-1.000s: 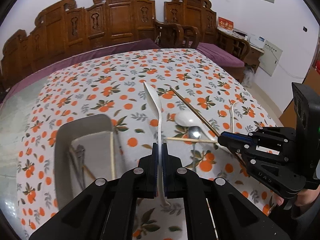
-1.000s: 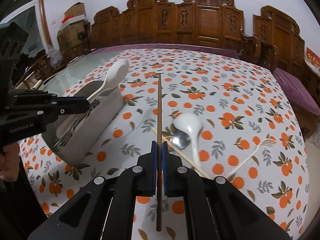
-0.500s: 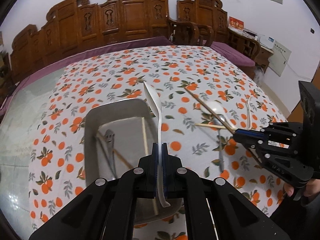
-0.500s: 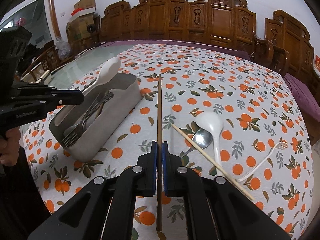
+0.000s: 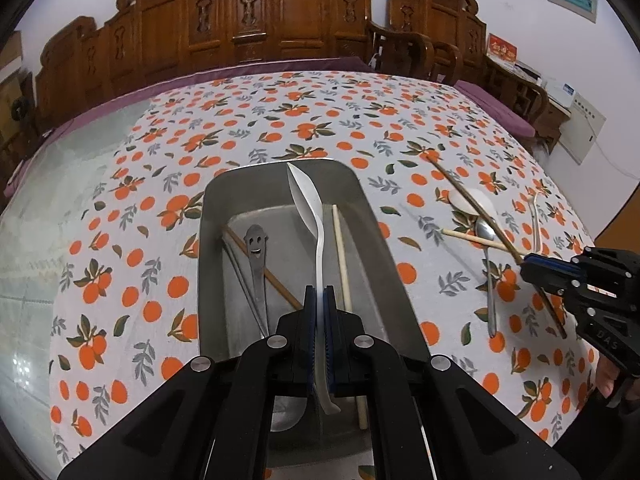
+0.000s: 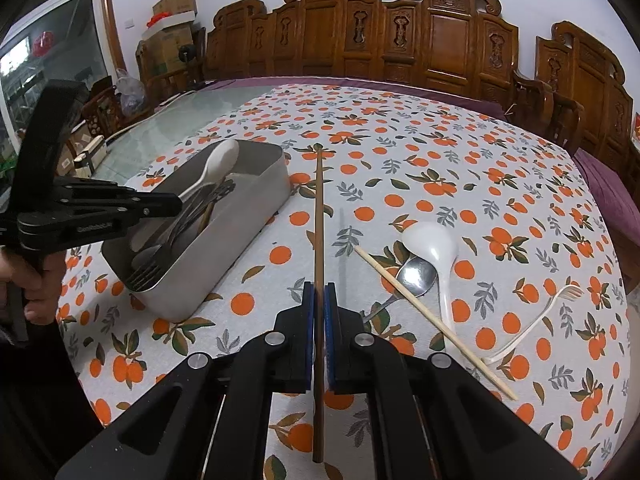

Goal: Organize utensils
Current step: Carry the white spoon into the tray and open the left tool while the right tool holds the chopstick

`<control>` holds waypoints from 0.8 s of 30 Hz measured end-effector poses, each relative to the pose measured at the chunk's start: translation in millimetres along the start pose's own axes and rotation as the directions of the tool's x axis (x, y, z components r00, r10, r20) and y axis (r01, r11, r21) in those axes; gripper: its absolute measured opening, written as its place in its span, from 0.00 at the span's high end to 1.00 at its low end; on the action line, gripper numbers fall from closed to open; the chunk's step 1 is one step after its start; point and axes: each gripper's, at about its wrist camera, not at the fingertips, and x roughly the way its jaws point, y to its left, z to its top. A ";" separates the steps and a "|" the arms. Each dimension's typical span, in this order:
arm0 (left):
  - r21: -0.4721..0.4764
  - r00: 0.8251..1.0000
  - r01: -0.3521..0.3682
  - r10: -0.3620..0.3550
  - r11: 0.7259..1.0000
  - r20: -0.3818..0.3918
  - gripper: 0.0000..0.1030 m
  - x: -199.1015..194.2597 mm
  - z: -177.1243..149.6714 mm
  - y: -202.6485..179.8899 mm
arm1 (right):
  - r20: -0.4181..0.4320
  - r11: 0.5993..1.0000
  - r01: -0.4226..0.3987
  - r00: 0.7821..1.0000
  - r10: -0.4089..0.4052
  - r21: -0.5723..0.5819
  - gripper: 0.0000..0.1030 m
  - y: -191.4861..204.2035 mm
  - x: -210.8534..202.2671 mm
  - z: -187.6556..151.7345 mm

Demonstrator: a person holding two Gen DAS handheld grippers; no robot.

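Note:
My left gripper [image 5: 319, 294] is shut on a white plastic spoon [image 5: 310, 208] and holds it above the metal tray [image 5: 372, 236], bowl pointing away. The tray holds a smiley-handled metal utensil [image 5: 256, 248], a dark chopstick [image 5: 268, 276] and a light chopstick [image 5: 342, 256]. My right gripper [image 6: 319, 292] is shut on a dark brown chopstick [image 6: 319, 216], held above the cloth to the right of the tray [image 6: 240, 240]. In the right wrist view the left gripper [image 6: 168, 204] and its spoon [image 6: 218, 160] hang over the tray.
On the orange-print tablecloth [image 6: 440, 152] lie a white ladle spoon [image 6: 436, 244], a metal spoon [image 6: 416, 276], a light chopstick [image 6: 432, 320] and a white plastic fork [image 6: 536, 324]. Carved wooden chairs [image 6: 400, 40] stand behind the table. Boxes [image 6: 172, 12] are at the far left.
My left gripper has carried the white spoon leftward until it is centred over the tray. My right gripper still holds the dark chopstick and has shifted only slightly.

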 end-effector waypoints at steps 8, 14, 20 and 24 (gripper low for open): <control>-0.030 1.000 -0.001 0.001 1.000 -0.023 0.97 11.3 -3.4 9.3 | -0.006 1.000 -0.006 1.000 0.006 -0.011 0.94 5.9 1.4 -0.7; -0.022 1.000 -0.014 0.014 1.000 -0.009 0.95 7.4 -7.0 7.8 | -0.002 1.000 -0.004 1.000 0.004 -0.010 0.94 8.4 -0.1 0.4; -0.017 0.999 -0.025 0.026 1.000 0.036 0.80 -10.0 -5.4 10.1 | 0.005 1.000 -0.009 1.000 0.009 -0.016 0.94 16.1 -3.4 2.1; -0.019 0.997 -0.048 0.049 0.999 0.059 0.70 -17.4 -3.4 16.0 | 0.015 0.999 -0.016 1.000 0.016 -0.028 0.94 25.5 -6.4 3.8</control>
